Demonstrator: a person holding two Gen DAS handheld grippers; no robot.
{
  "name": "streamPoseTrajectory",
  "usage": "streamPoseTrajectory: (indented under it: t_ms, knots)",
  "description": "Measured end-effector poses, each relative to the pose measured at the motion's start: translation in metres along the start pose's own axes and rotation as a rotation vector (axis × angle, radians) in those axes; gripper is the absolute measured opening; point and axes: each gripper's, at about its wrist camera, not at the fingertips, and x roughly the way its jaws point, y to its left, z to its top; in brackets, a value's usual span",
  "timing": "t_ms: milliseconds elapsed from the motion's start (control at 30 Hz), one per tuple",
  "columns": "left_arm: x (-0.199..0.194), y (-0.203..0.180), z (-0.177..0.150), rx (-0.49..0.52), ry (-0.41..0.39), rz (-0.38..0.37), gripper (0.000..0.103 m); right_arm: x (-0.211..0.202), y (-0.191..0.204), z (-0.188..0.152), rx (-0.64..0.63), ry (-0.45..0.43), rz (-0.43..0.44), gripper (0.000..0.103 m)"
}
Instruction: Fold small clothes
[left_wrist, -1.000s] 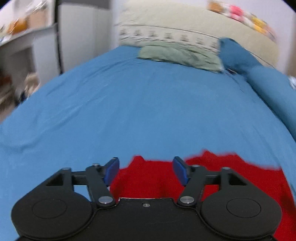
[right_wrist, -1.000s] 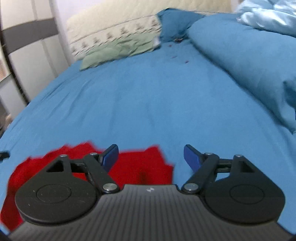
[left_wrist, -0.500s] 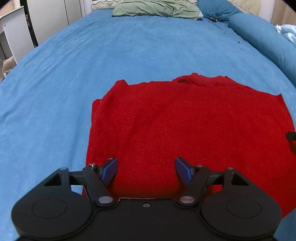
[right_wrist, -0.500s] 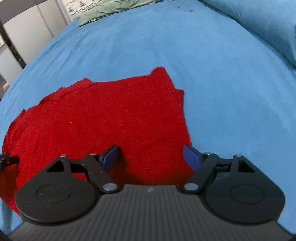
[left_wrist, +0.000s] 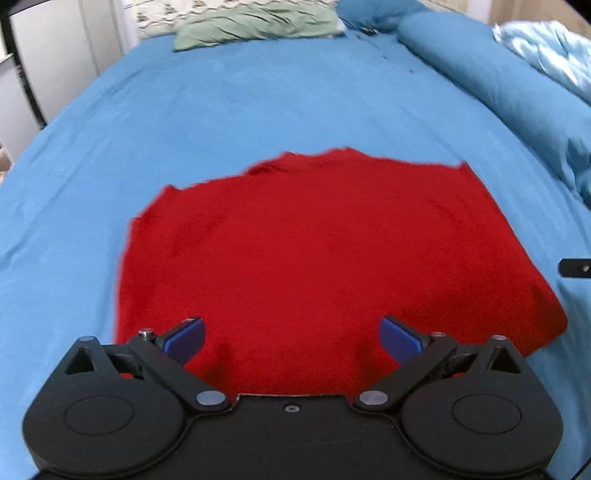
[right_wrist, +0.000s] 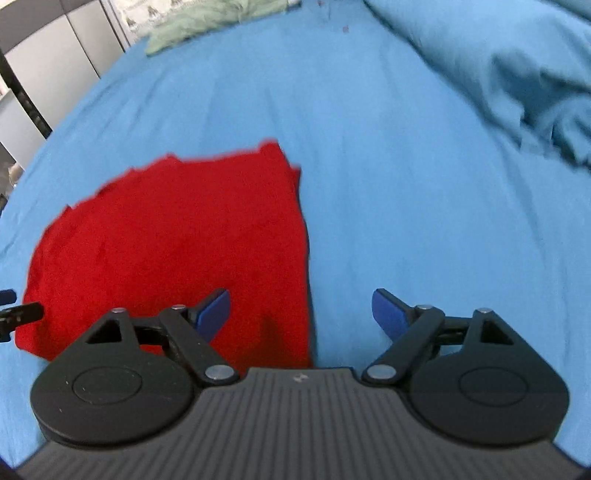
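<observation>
A red knit garment (left_wrist: 314, 251) lies spread flat on the blue bedsheet (left_wrist: 258, 103). It also shows in the right wrist view (right_wrist: 177, 236). My left gripper (left_wrist: 291, 338) is open and empty, over the garment's near edge, towards its left side. My right gripper (right_wrist: 301, 314) is open and empty, straddling the garment's right edge near the bottom corner. A part of the right gripper (left_wrist: 574, 267) shows at the right edge of the left wrist view. A part of the left gripper (right_wrist: 14, 314) shows at the left edge of the right wrist view.
A green cloth (left_wrist: 255, 22) lies at the head of the bed against a patterned pillow. A rolled blue duvet (left_wrist: 517, 92) runs along the right side, with a pale blue quilt (left_wrist: 546, 44) behind it. White cupboards (right_wrist: 55, 59) stand to the left of the bed.
Both grippers pitched down from the far bed to the garment, then drew back and lifted slightly, so the garment looks smaller. Both sets of jaws stayed open.
</observation>
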Motion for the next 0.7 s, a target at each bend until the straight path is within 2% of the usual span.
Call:
streamPoseTrajectory:
  t_ms: [133,167,233,333,467,600,633,667,700]
  knots:
    - [0.022,-0.020,0.004,-0.004,-0.007,-0.009,0.102,0.019,0.003,-0.016,0.001,0.019,-0.004,0.096]
    - [0.029,-0.024,0.004,-0.005,-0.006,-0.008,0.102,0.025,0.006,-0.019,-0.010,0.025,-0.010,0.094]
    - [0.037,-0.032,0.003,-0.004,-0.002,0.001,0.102,0.042,0.013,-0.027,-0.031,0.052,-0.024,0.080]
    - [0.052,-0.037,0.002,-0.003,0.019,0.007,0.102,0.052,0.026,-0.036,-0.056,0.034,-0.042,0.078]
    - [0.069,-0.036,-0.001,-0.013,0.064,0.006,0.102,0.050,0.040,-0.045,-0.113,0.022,-0.040,0.061]
    - [0.079,-0.037,-0.001,-0.006,0.096,0.002,0.103,0.049,0.040,-0.045,-0.088,0.027,-0.032,0.050]
    - [0.081,-0.037,0.000,-0.008,0.106,0.003,0.103,0.050,0.039,-0.043,-0.075,0.031,-0.028,0.042]
    - [0.083,-0.037,0.001,-0.011,0.118,0.001,0.103,0.049,0.036,-0.042,-0.057,0.039,-0.013,0.029]
    - [0.084,-0.036,0.002,-0.017,0.129,-0.001,0.103,0.050,0.032,-0.040,-0.026,0.051,0.014,0.028]
